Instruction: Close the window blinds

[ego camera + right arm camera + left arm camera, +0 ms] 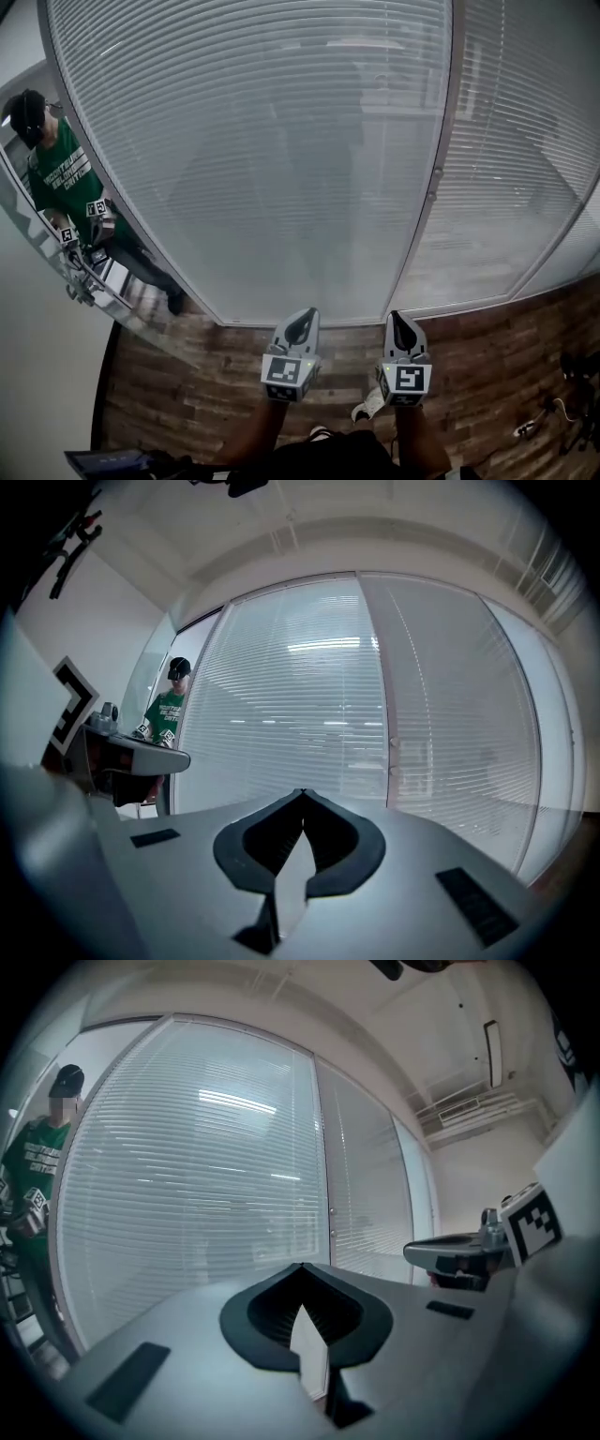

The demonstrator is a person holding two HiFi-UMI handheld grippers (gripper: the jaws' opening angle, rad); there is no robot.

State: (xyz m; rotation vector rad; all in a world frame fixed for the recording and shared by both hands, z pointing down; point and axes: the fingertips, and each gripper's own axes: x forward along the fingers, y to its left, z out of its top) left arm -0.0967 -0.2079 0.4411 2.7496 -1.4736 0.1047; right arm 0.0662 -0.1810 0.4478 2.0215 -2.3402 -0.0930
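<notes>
Looking down in the head view, blinds: the window blinds (281,141) hang behind a large glazed pane, from its top edge down to its bottom edge at the wooden floor (234,380). Dim shapes show through the slats, so they seem not fully turned shut.
Head view, control: a small knob (437,173) sits on the frame post (444,103) along the pane's right edge. It is likely what turns the slats, though it is too small to be sure.
Head view, grippers: the left gripper (301,321) and right gripper (400,322) are held side by side, short of the pane's bottom edge. Both point at the pane and touch nothing, probably just carried toward the window.
Head view, bystander: a person in a green shirt (58,178) stands beyond the pane's left edge, also holding grippers.
Left gripper view, jaws: the left gripper (301,1269) has its jaws pressed together with nothing between them. The window blinds (197,1185) fill the view ahead, with the frame post (322,1147) and knob (331,1211) right of centre. The right gripper (459,1255) is alongside.
Right gripper view, jaws: the right gripper (302,794) is likewise closed and empty. The knob (394,743) on the frame post (375,667) lies just right of its jaw line, so this hand looks better placed for it. Its jaws would have to part first.
</notes>
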